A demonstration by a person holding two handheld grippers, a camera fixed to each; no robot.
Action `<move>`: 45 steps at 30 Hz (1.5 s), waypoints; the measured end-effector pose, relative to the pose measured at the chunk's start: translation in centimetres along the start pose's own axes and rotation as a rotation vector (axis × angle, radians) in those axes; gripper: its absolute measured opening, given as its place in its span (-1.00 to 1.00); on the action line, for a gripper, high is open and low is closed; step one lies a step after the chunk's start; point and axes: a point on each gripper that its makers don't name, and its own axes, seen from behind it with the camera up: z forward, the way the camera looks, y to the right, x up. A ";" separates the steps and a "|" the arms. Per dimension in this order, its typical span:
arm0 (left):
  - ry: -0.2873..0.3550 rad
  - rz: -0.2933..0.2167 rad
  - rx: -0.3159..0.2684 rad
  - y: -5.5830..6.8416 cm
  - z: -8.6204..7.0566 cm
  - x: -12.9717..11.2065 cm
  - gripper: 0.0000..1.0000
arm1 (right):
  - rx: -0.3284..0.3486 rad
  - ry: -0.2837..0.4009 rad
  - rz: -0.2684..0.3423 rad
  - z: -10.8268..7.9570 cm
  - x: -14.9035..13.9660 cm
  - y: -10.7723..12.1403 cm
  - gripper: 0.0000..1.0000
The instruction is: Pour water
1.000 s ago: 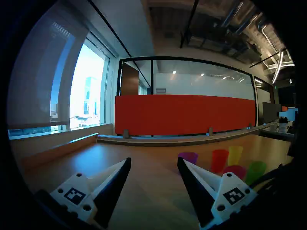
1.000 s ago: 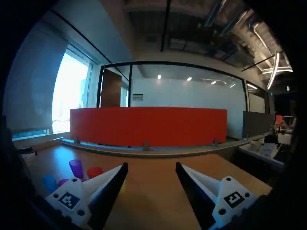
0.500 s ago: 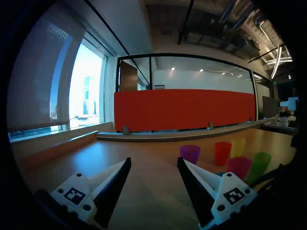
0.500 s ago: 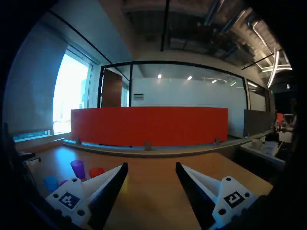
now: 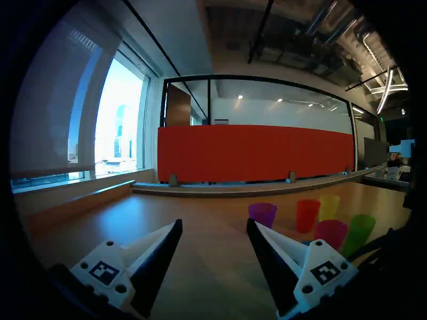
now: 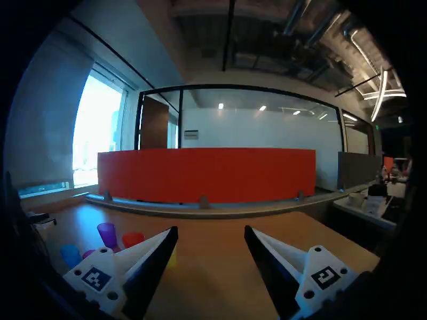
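Since a second ago your left gripper (image 5: pixel 213 221) has changed its aim a little: the purple cup (image 5: pixel 262 213), then half hidden behind the finger on the picture's right, now stands clear above that fingertip. Your right gripper (image 6: pixel 211 228) has barely shifted. Room: open office, exposed pipes on a dark ceiling (image 5: pixel 299 37), bright window (image 5: pixel 120 133) along the left, glass wall (image 5: pixel 277 104) across the back. Long red partition (image 5: pixel 256 152) runs along the far edge of the wooden table (image 5: pixel 213 266); a cluttered desk (image 6: pixel 373 205) sits off to the right in the right gripper view. Left gripper view: five upright on the table, ahead and to the right of the gap between your fingers. Purple is nearest the gap, just past the right-hand fingertip; red cup (image 5: pixel 307 215) and yellow cup (image 5: pixel 329 205) stand further right and back; pink cup (image 5: pixel 331 232) and green cup (image 5: pixel 360 232) stand closer to you, bases hidden behind that finger. Contents cannot be told. Right gripper view: purple and red show left of the picture's left-hand finger, with a blue cup (image 6: pixel 69 255) nearer the edge. Pose: you hold both grippers low over the table, roughly level, pointed at the partition. Both pairs of fingers are spread wide with only bare table between them.
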 end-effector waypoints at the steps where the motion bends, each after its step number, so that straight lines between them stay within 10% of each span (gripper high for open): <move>1: 0.000 0.000 0.000 0.0 0.0 0.0 0.78 | 0.000 0.001 0.000 0.0 0.0 0.0 0.93; 45: -0.003 0.002 0.000 0.0 -0.2 -0.1 0.83 | -0.042 0.110 -0.045 0.1 -1.7 1.6 0.93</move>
